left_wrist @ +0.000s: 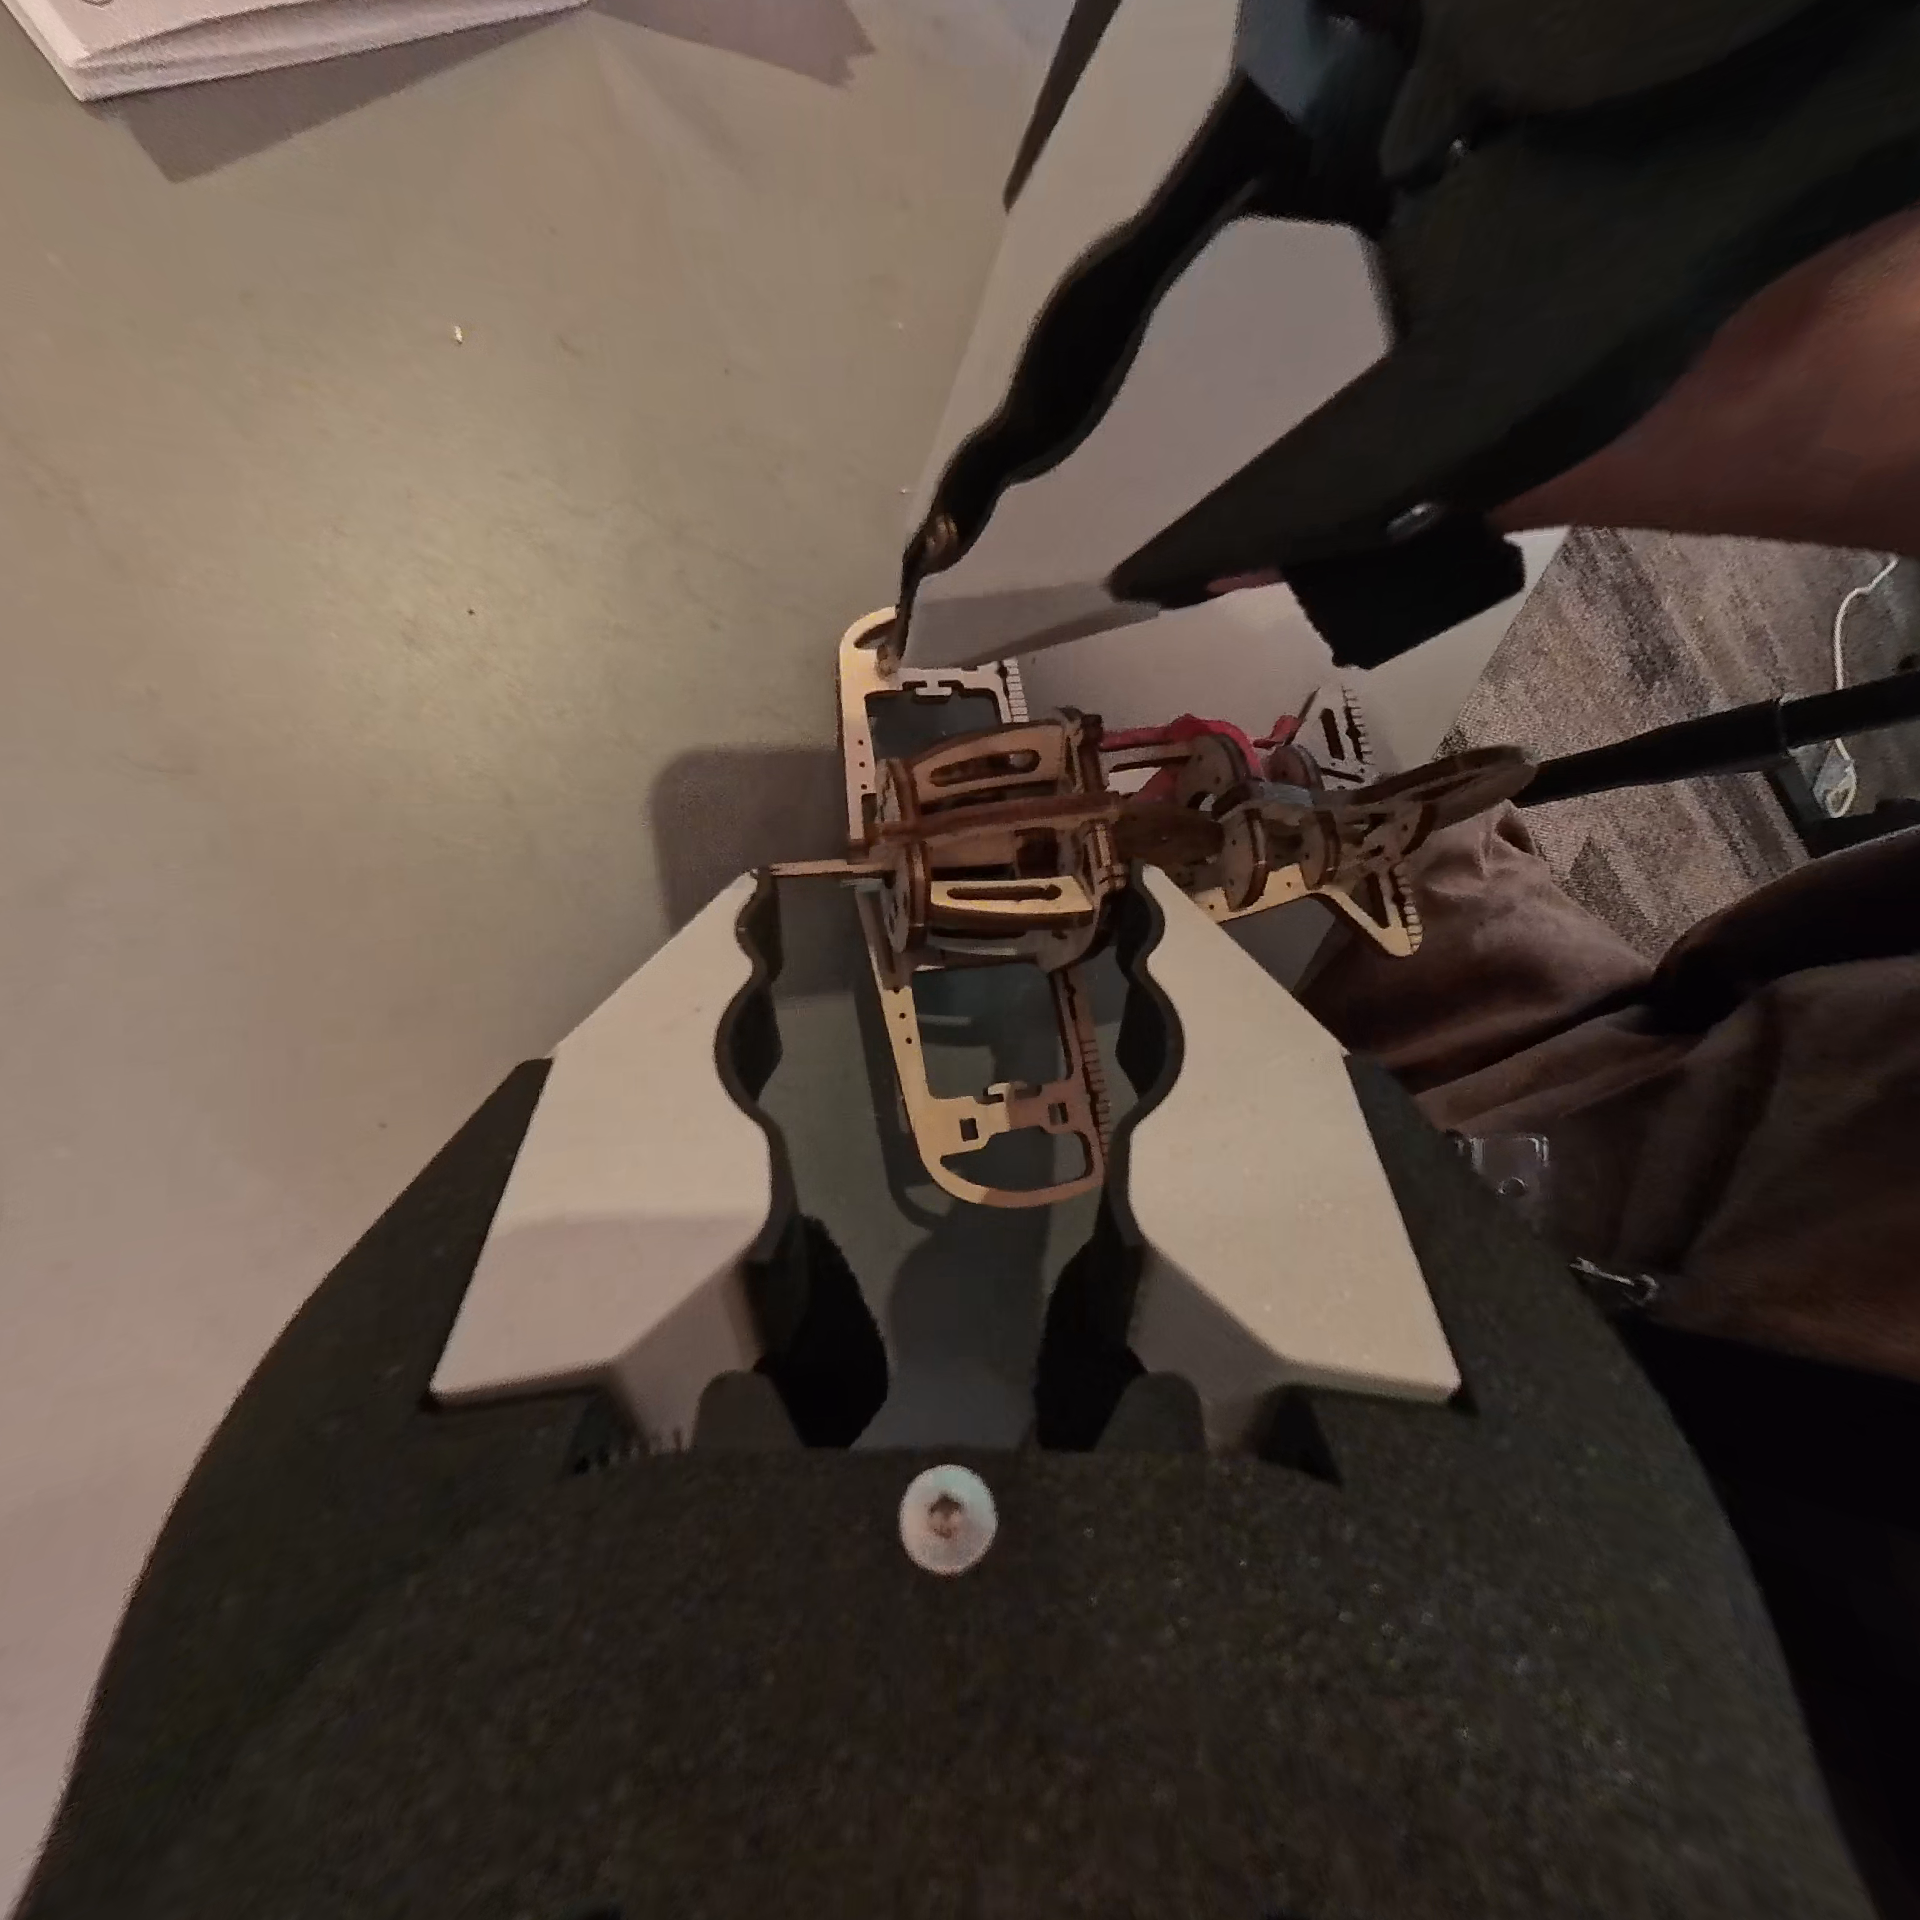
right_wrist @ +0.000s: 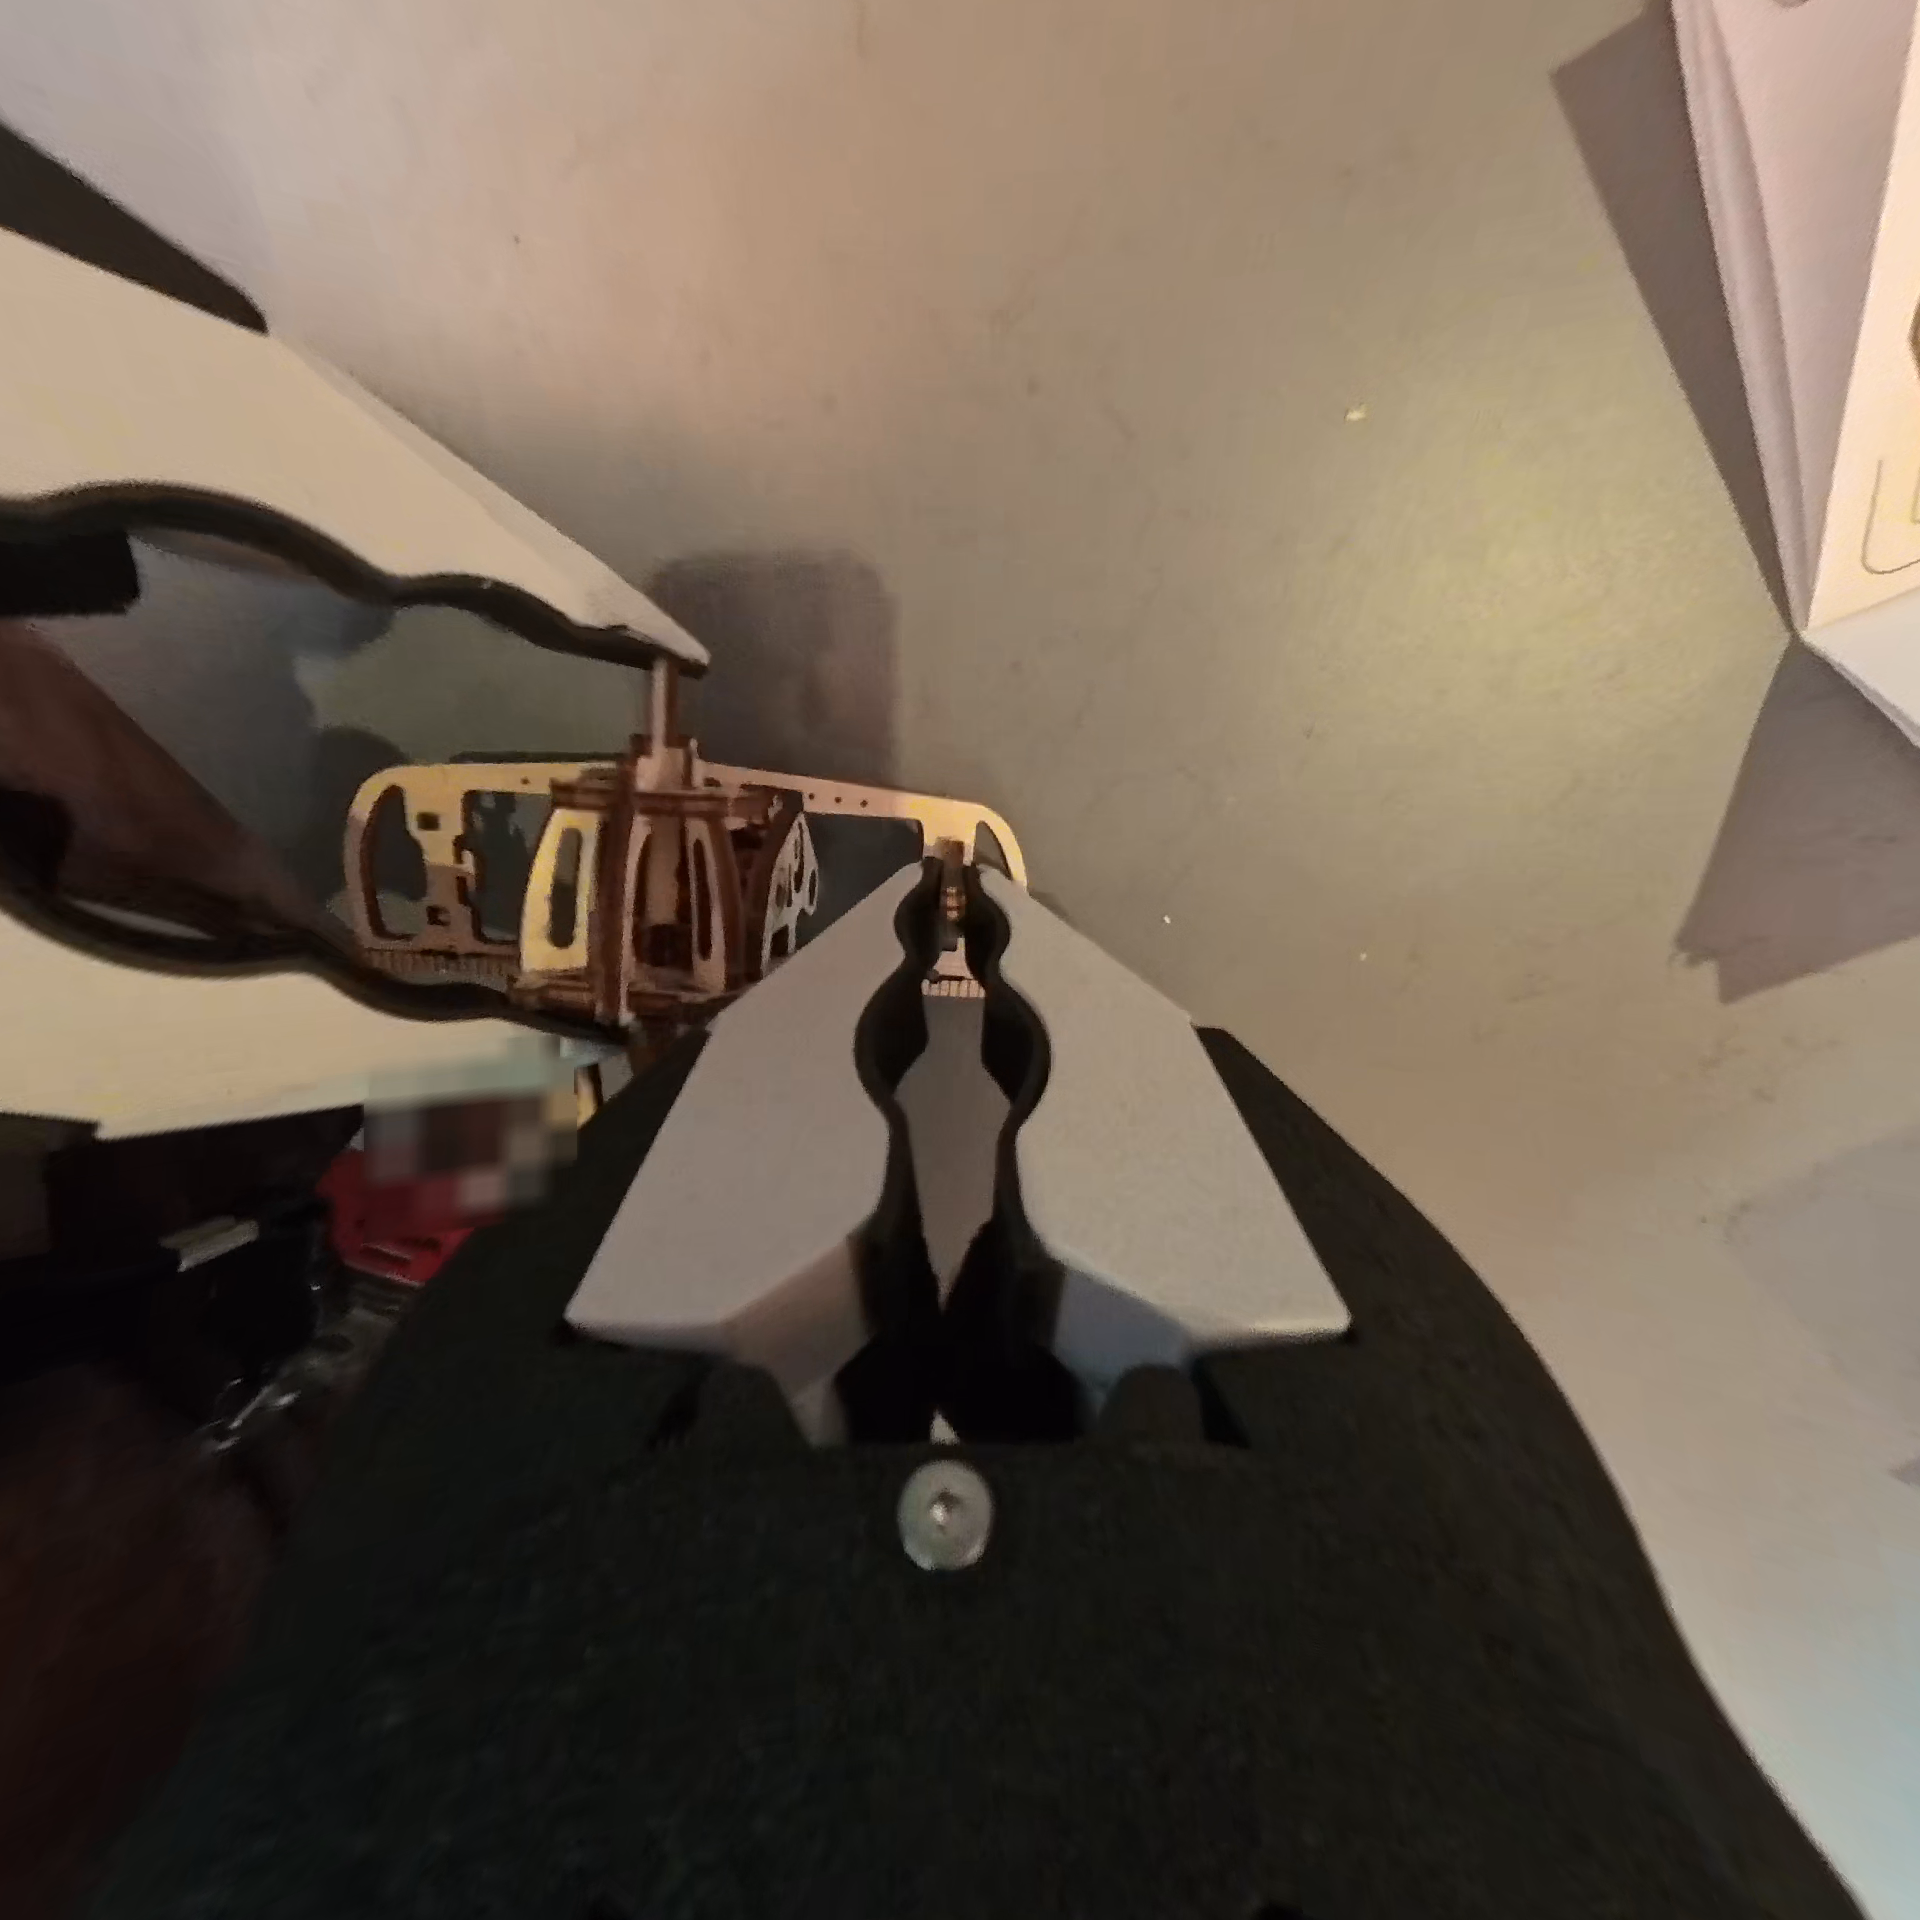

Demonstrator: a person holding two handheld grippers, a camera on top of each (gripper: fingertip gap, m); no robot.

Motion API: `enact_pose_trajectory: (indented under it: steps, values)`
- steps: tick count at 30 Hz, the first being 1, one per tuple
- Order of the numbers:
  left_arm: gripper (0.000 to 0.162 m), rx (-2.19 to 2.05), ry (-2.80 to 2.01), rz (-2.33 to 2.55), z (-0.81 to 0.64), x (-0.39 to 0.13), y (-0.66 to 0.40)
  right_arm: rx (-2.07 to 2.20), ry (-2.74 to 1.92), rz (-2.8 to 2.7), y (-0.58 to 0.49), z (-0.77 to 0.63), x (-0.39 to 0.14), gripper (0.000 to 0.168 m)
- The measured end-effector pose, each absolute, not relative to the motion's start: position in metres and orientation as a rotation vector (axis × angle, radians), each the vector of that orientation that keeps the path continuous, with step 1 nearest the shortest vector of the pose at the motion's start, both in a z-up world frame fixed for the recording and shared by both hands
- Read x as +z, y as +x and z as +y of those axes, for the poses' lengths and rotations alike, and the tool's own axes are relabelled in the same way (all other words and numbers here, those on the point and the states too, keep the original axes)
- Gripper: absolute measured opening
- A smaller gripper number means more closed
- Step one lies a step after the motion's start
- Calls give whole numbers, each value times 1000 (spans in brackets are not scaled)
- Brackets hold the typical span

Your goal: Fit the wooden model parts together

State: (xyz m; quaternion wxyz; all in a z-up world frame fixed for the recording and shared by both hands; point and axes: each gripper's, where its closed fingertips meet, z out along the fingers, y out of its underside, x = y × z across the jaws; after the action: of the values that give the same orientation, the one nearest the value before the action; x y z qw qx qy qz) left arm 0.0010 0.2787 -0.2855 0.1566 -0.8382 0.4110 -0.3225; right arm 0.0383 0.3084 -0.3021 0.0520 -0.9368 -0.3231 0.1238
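Observation:
The wooden model (left_wrist: 987, 831) is a flat, light wood frame (left_wrist: 914, 1081) carrying a darker barrel-shaped assembly, with gears and red parts (left_wrist: 1195, 740) to its right. My left gripper (left_wrist: 951, 883) is shut across the barrel assembly, and a thin wooden axle reaches its left fingertip. In the right wrist view the model (right_wrist: 644, 894) shows at centre left, between the left gripper's fingers (right_wrist: 582, 613). My right gripper (right_wrist: 951, 883) is shut on a small wooden peg (right_wrist: 948, 868) at the frame's far end. In the left wrist view it (left_wrist: 914, 592) comes down from the upper right.
The grey-beige table (left_wrist: 364, 623) lies under the model. White paper (left_wrist: 260, 42) lies at its far left. A white box (right_wrist: 1818, 312) stands at the upper right of the right wrist view. A bare forearm (left_wrist: 1714, 395), brown cloth (left_wrist: 1558, 1039) and carpet (left_wrist: 1662, 665) show beyond the table's right edge.

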Motion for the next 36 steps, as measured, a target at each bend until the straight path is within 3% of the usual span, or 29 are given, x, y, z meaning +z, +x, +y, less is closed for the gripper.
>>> enact_pose_trajectory:
  steps: [25,27,31,36]
  values:
    - [62,-979,-2405,1148,280,-286,0,413,-2843,-905,37,308,-304,5]
    - [62,-983,-2405,1149,279,-286,0,497,-2742,-882,32,314,-288,23]
    - [62,-987,-2412,1131,280,-286,1,682,-2516,-686,42,331,-246,24]
    - [62,-1067,-2439,1071,276,-286,-1,884,-2376,-486,64,343,-230,22]
